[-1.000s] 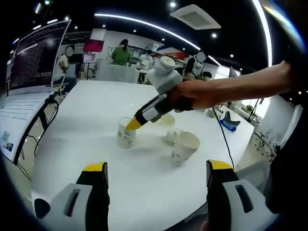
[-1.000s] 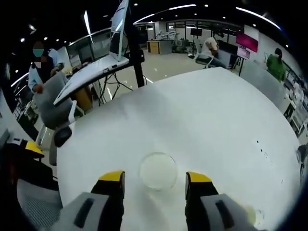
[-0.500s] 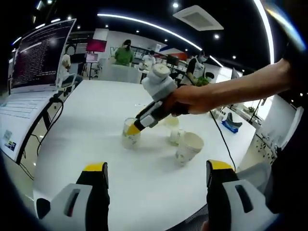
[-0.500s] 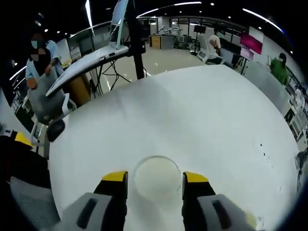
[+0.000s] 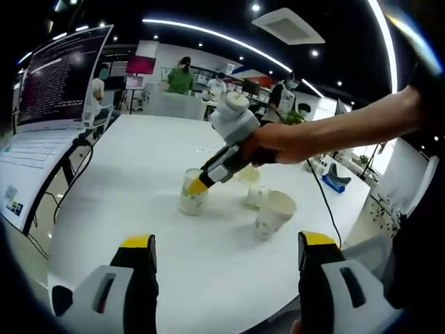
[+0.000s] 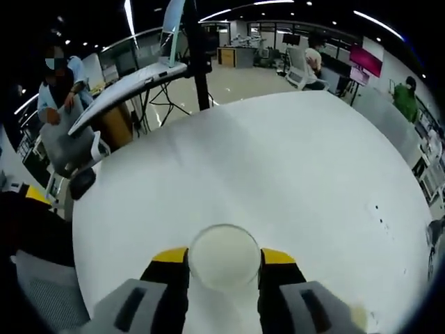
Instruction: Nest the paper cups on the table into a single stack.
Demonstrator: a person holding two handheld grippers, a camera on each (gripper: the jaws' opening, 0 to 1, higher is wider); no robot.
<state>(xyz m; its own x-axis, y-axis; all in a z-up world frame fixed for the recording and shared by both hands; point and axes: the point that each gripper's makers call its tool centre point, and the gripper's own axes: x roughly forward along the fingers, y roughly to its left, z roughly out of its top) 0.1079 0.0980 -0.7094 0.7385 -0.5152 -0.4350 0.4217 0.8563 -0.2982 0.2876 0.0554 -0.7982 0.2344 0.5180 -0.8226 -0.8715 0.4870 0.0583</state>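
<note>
Right gripper (image 6: 224, 256) angled down — fingers (image 6: 170, 255) flanking the paper cup (image 6: 224, 255).

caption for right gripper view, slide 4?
Right tongs closing around an upright paper cup on the white table.

The print on the white paper cup (image 5: 192, 193) is too small to read. The pale cup behind the right gripper (image 5: 201, 183) is partly hidden.

Open office, dark ceiling with strip lights (image 5: 208, 33) and a vent (image 5: 281, 24). Large monitor (image 5: 59, 76) on stand left of the white desk (image 5: 139, 160); grey chair (image 6: 69, 149) beside it.
</note>
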